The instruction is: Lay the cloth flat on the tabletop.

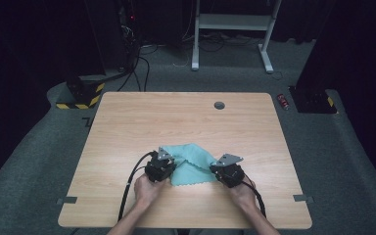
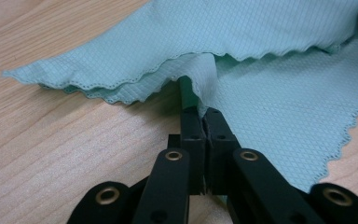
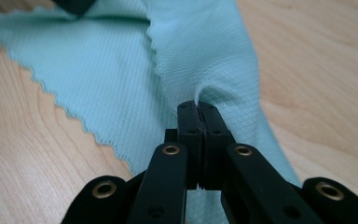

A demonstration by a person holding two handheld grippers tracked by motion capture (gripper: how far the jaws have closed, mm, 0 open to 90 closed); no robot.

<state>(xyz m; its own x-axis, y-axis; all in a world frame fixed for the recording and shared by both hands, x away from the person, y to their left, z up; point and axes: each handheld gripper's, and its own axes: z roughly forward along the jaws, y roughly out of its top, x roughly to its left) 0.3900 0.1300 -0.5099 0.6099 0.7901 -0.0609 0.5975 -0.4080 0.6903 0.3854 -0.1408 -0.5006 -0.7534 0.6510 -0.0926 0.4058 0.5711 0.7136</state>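
A light teal cloth [image 1: 192, 165] with scalloped edges lies partly folded on the wooden table [image 1: 186, 122], near its front. My left gripper [image 1: 167, 163] is at the cloth's left side. In the left gripper view its jaws [image 2: 204, 113] are pressed together on a raised fold of the cloth [image 2: 270, 98]. My right gripper [image 1: 221, 169] is at the cloth's right side. In the right gripper view it [image 3: 198, 106] is shut on a pinched ridge of the cloth [image 3: 112, 65]. A hand holds each gripper from the table's near edge.
A round grommet hole [image 1: 219, 105] sits near the table's far edge. On the floor beyond are a white desk frame [image 1: 232, 22], cables, a yellow-and-black striped base [image 1: 81, 98] and a small red can [image 1: 284, 101].
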